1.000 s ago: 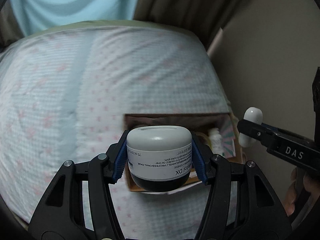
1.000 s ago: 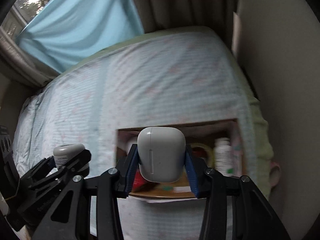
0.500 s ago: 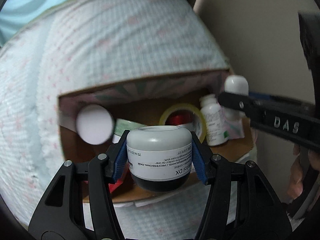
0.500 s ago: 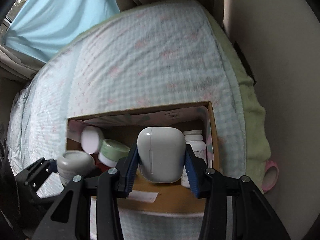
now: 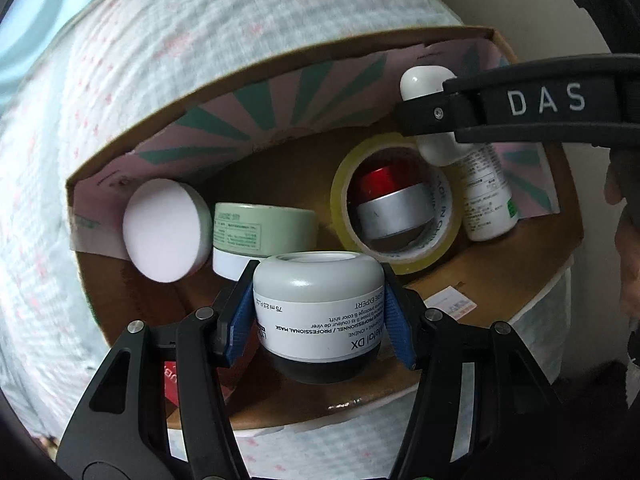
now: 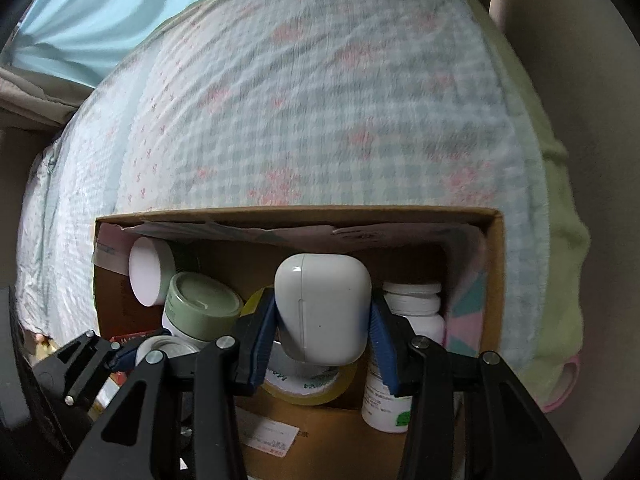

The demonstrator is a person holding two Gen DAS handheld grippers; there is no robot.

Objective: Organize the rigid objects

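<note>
My left gripper is shut on a grey-and-white cosmetic jar, held upside down over the front of an open cardboard box. My right gripper is shut on a white earbud case, held above the box's right half; the case shows in the left wrist view. The left gripper and its jar show at lower left in the right wrist view.
In the box lie a white-lidded jar, a green jar, a yellow tape roll around a red-and-silver tin, and a white pill bottle. The box rests on a checked bedspread. A wall stands at the right.
Both grippers have moved forward and down towards the box, which now fills much more of each view. Both keep hold of their objects.
</note>
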